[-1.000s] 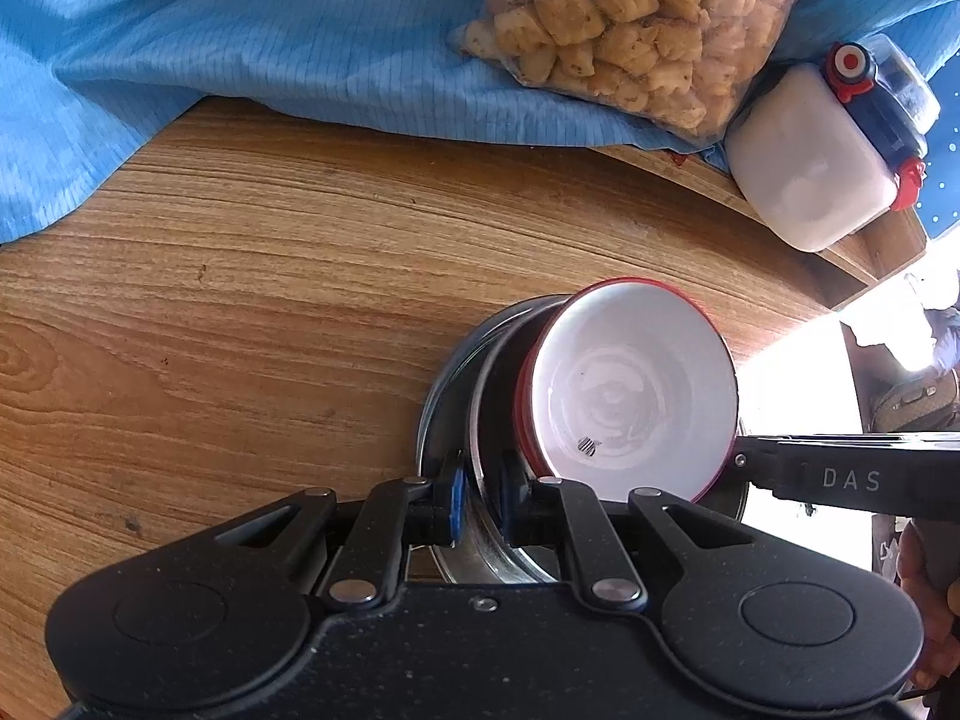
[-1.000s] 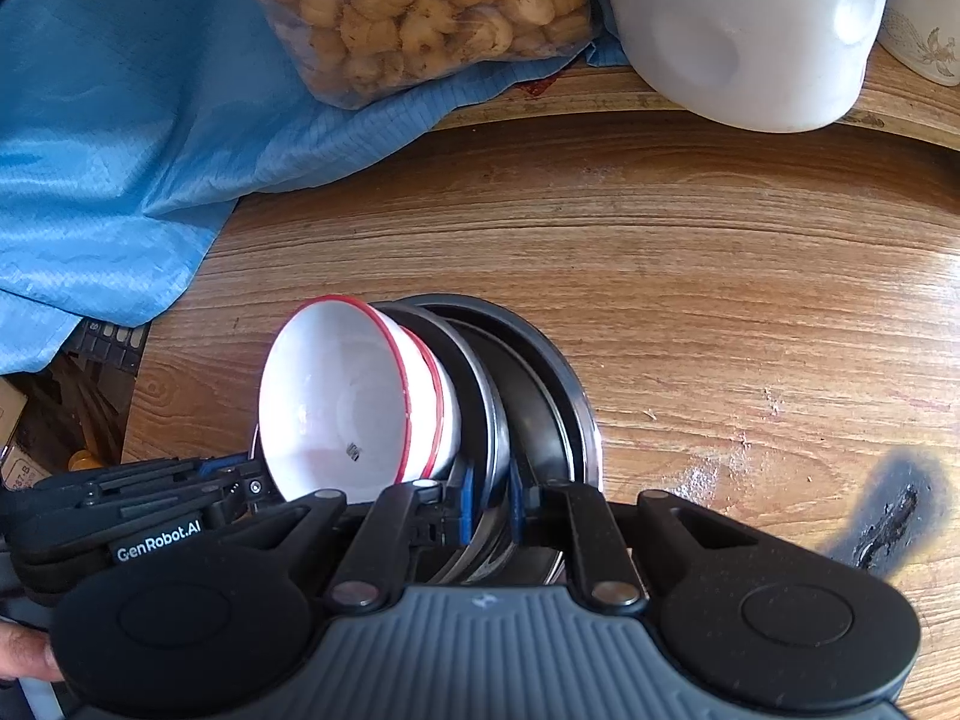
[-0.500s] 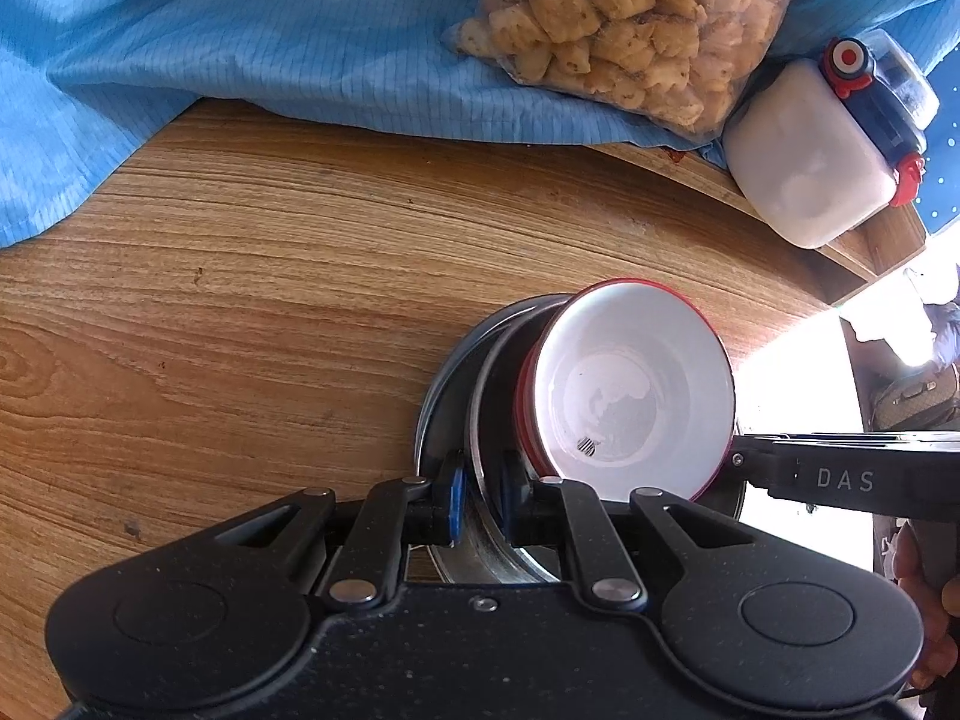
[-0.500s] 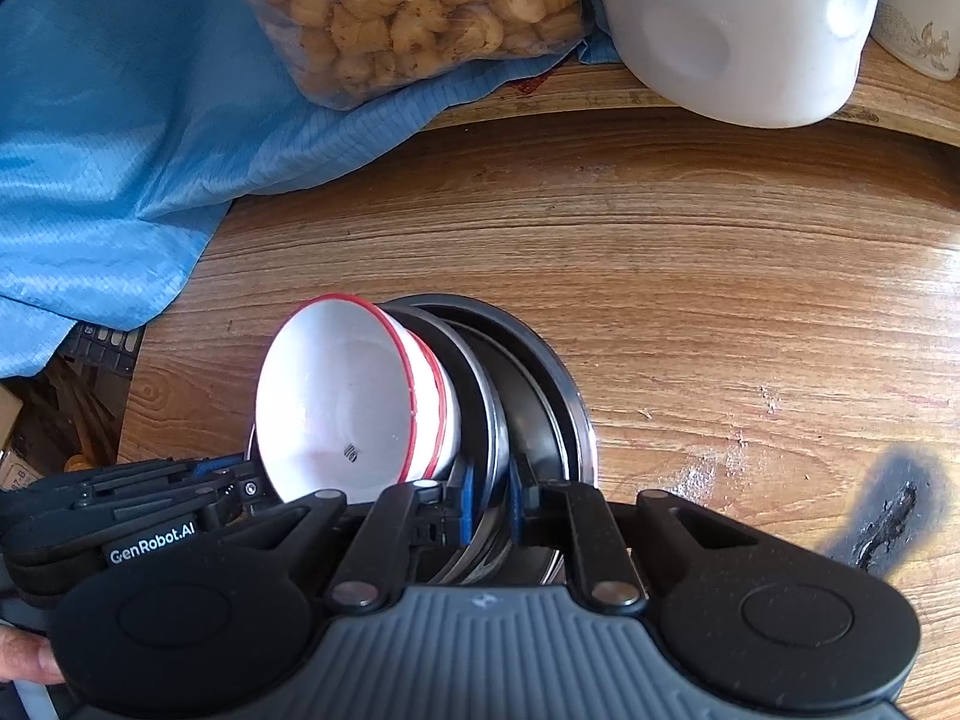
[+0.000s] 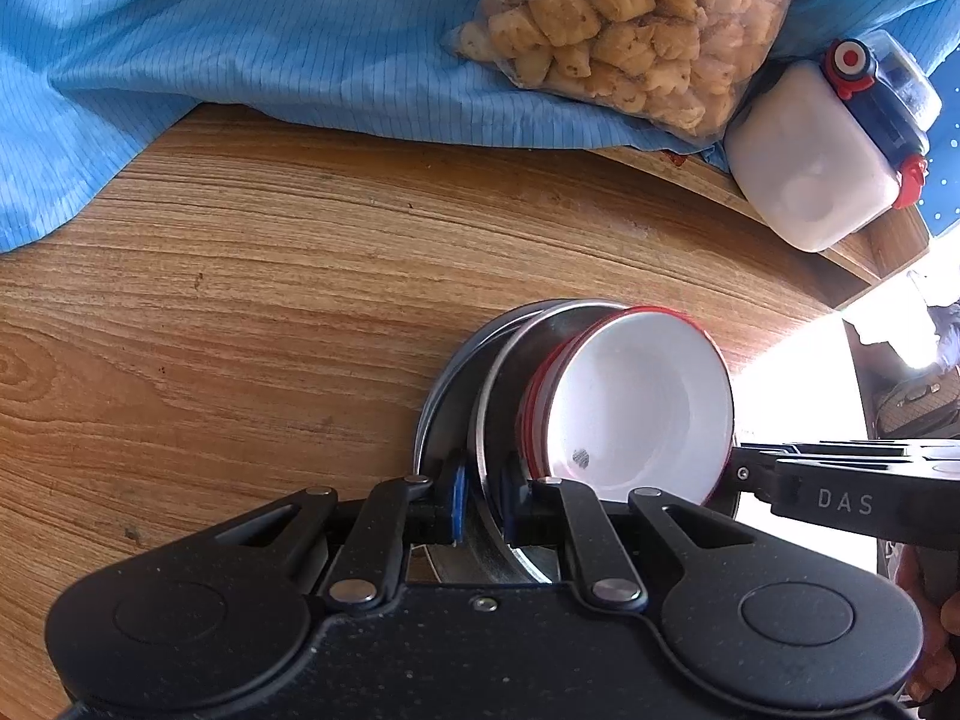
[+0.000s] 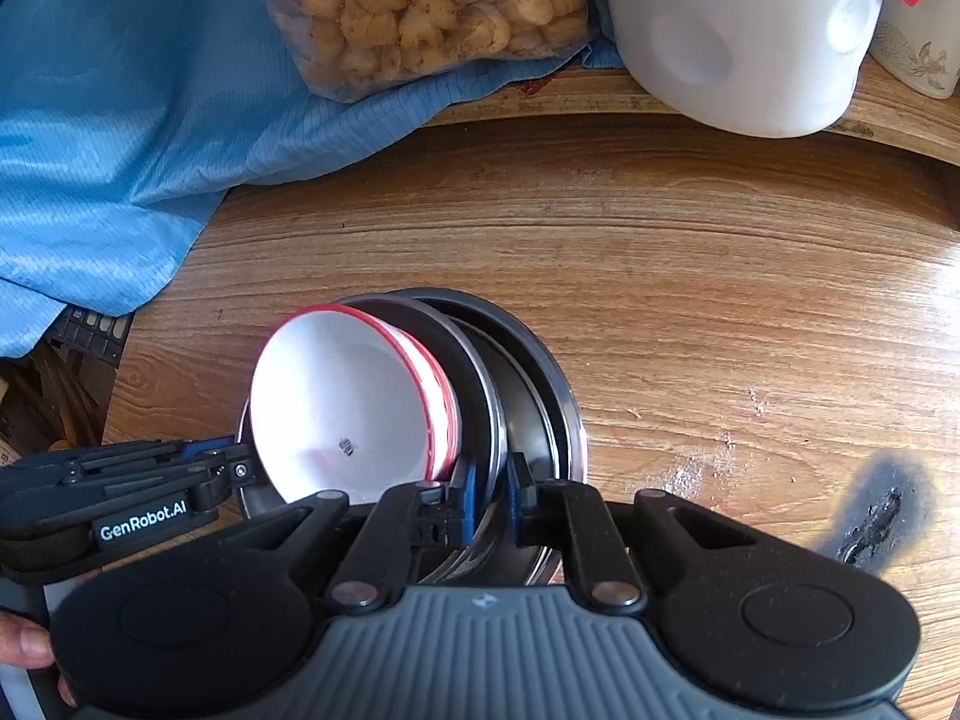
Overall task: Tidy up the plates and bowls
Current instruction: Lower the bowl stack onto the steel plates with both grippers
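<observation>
Left wrist: left claw (image 5: 482,495) and right claw (image 6: 487,495) stay pinched on steel plate (image 5: 489,414) rims; bowls (image 5: 636,414) tipped slightly more upright, stack barely moved, still mid-carry over bench (image 5: 270,312).

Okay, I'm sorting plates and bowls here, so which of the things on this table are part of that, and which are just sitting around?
Part of the job:
- white bowls with red rims, nested
- steel plates under them
- left gripper and right gripper, each clamped on a steel plate rim

Just lying about:
- bag of biscuits
- blue cloth
- white plastic jug
- burn mark on the table
</observation>
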`<state>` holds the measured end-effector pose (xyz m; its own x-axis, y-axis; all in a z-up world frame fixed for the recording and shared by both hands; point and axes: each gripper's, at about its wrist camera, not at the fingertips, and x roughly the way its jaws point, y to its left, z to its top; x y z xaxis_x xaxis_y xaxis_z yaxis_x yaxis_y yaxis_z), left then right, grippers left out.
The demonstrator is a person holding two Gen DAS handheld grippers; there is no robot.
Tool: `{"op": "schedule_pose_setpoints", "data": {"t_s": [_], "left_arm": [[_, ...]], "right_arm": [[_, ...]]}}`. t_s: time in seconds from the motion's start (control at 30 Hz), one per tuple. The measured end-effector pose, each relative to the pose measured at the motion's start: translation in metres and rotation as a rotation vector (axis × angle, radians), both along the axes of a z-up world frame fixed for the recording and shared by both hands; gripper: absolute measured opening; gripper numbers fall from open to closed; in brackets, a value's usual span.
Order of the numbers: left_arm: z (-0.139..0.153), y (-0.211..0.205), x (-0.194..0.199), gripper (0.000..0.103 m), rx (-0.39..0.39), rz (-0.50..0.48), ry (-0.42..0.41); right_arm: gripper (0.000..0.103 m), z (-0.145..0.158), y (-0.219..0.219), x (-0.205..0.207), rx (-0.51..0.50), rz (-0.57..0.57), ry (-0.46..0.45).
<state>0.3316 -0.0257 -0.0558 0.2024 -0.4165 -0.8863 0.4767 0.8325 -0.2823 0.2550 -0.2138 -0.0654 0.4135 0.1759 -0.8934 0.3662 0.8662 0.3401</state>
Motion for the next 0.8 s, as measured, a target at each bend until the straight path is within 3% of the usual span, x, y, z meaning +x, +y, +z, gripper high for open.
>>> {"op": "schedule_pose_setpoints", "data": {"t_s": [0.47,0.8], "left_arm": [[0.0018,-0.0020,0.0007,0.012,0.006,-0.002,-0.017],[0.0077,-0.0035,-0.0050,0.021,0.045,-0.033,-0.073]], "right_arm": [[0.014,0.0016,0.0000,-0.0037,-0.002,-0.019,-0.009],[0.014,0.0044,0.0020,-0.0048,-0.014,-0.035,-0.015]]}}
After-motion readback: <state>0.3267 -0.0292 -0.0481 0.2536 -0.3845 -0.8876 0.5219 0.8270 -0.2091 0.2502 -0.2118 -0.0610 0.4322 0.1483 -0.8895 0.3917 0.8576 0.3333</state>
